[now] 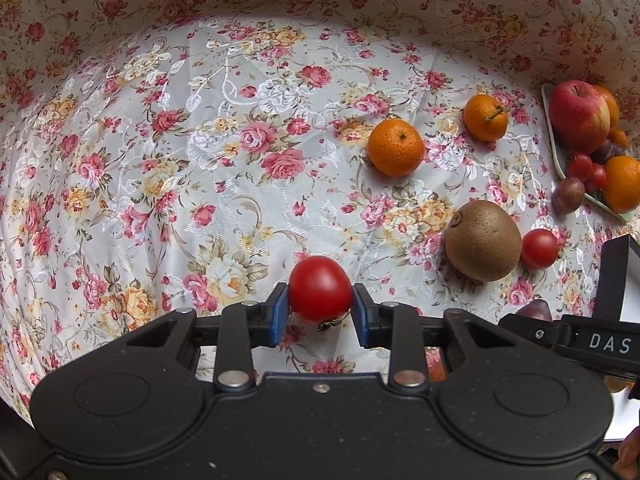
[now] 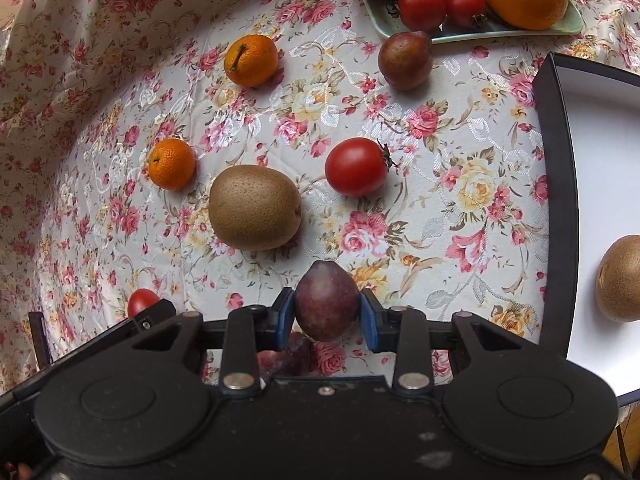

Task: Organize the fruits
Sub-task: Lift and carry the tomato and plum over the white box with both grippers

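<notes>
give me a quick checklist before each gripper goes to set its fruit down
1. Left gripper clamps the tomato between both pads: ok.
2. Right gripper clamps the plum between both pads: ok.
3. White box has bare floor beside the kiwi inside it: ok.
4. Green plate has room left: cannot tell, already crowded.
5. Loose kiwi and loose tomato sit ahead of the right gripper's path: not ok.
6. Which container each fruit belongs in: cannot tell.

Pink-rose floral tablecloth point(image 1: 240, 160), red tomato point(image 1: 320, 290), purple plum point(image 2: 327, 306), brown kiwi point(image 2: 255, 207), orange mandarins point(image 2: 172, 164).
</notes>
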The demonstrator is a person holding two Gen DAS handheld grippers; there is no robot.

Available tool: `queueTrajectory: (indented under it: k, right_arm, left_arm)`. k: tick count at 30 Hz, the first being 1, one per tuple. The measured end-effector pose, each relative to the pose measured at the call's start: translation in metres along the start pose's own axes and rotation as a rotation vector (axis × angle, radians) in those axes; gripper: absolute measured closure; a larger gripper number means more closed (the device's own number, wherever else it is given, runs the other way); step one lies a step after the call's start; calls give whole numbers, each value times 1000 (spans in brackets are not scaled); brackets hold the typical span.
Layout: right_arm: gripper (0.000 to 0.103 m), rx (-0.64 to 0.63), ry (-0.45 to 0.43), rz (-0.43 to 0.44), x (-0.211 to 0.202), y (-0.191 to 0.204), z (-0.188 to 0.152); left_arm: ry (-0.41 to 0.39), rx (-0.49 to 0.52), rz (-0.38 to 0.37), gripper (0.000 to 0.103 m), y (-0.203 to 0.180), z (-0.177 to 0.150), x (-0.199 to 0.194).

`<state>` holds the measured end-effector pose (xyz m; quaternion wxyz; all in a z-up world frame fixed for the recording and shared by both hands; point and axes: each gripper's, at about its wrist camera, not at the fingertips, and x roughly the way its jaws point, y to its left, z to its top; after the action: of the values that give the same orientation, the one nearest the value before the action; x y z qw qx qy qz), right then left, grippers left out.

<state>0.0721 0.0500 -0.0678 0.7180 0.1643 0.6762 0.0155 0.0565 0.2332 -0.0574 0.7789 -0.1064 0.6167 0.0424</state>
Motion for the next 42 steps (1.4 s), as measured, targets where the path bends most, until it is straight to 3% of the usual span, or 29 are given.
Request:
queueTrajectory:
  k: [7,15,23,28,36,42]
  right_arm:
    - [66,-25,-87,24,-38,-9,0]
    - [66,27,-202,0,-82,-51,2]
    - [66,163,-297,-53,-117,-128,-2]
    - [66,260,-354,-113,-136,-183,-10]
    - [66,410,-379,-155,-152,-259,-23]
    - [66,475,-363,-181,-149,-296,-29]
  left_arm:
    - [-55,52,-13,61,-31,-4,-21]
    - [-146,187,12,61,-96,-14,-43]
    - [-207,333,-30,61,-186,-38,-63]
    - [-249,415,6,61,-242,-58,-60]
    - [-212,435,38,61,-303,-79,-37]
    - [-239,472,58,61,-337,-94,-34]
